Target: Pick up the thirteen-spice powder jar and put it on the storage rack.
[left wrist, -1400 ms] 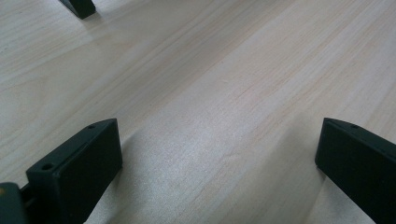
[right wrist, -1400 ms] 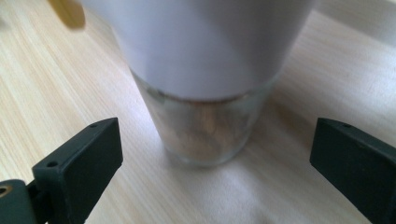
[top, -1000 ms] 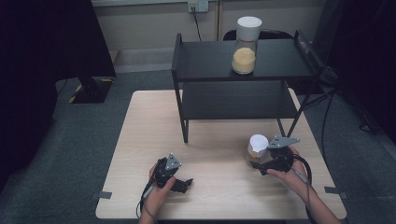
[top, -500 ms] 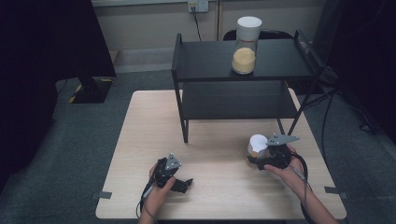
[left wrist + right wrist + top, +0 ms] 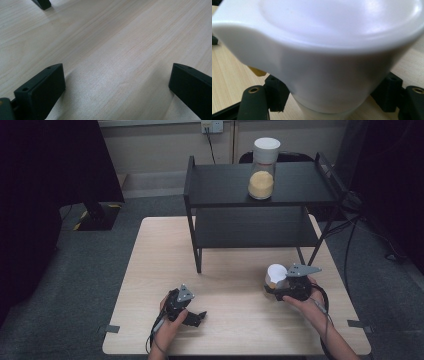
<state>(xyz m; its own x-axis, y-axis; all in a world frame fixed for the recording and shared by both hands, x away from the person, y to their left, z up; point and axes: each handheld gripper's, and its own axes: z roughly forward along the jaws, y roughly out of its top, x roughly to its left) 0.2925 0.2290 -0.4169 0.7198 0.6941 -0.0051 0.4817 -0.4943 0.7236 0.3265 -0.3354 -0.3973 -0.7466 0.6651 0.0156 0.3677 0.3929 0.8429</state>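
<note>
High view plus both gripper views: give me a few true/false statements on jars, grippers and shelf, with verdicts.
1. A white-lidded jar stands on the top of the black shelf. True.
2. The left gripper holds a jar. False: its jaws are apart over the bare table.
3. The right gripper has its jaws around a white-lidded jar. True.
4. The jar at the right gripper is on the lower shelf. False: it is at the table, in front of the shelf.

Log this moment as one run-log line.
right gripper: jaws around white-lidded jar, on table | left gripper: open, holding nothing | second jar: on shelf rack top
</note>
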